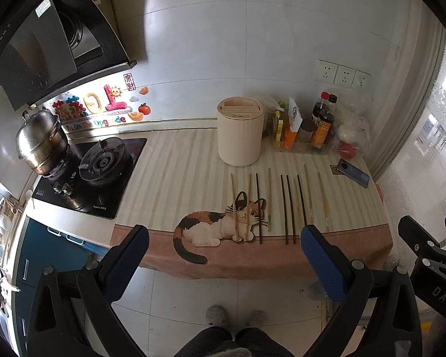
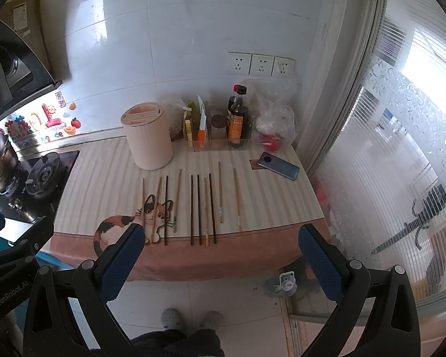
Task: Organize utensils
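Ten chopsticks (image 1: 290, 208) lie side by side ahead of both spread, empty grippers, left gripper (image 1: 224, 255) and right gripper (image 2: 221, 255), with the cream holder (image 1: 240, 131) beyond them.

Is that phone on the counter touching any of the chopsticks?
Apart. In the right wrist view, the phone lies near the counter's back right corner, with bare striped mat between it and the nearest chopstick.

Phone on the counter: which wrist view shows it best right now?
The right wrist view. There the phone lies in the open, its whole body and round camera ring visible, just right of the chopsticks. In the left wrist view the phone sits near the counter's far right edge, smaller and more warped by the fisheye.
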`<state>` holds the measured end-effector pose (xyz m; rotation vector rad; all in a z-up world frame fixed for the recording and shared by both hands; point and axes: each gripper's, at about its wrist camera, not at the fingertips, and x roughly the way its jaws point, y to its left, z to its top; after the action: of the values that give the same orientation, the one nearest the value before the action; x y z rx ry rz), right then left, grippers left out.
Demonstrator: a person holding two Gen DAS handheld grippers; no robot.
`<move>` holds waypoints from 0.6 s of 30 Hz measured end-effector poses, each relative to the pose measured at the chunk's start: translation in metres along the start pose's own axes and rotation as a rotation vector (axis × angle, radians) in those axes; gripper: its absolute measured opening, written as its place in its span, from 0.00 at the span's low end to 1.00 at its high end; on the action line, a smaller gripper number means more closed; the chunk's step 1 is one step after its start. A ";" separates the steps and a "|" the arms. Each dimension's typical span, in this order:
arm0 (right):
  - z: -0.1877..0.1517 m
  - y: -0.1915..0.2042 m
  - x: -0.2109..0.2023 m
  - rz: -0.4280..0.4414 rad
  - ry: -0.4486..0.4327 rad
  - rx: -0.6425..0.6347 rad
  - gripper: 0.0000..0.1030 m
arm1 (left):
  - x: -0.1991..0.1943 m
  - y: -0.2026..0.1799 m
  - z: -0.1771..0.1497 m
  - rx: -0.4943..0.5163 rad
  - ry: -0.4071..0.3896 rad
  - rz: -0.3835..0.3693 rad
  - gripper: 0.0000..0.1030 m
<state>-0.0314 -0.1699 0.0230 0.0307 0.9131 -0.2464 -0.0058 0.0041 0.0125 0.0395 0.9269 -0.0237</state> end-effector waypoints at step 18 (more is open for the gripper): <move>-0.001 0.000 -0.004 0.004 -0.002 0.005 1.00 | -0.004 0.001 0.002 0.007 -0.004 -0.007 1.00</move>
<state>-0.0342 -0.1695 0.0252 0.0367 0.9101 -0.2447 -0.0064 0.0054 0.0172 0.0431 0.9233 -0.0335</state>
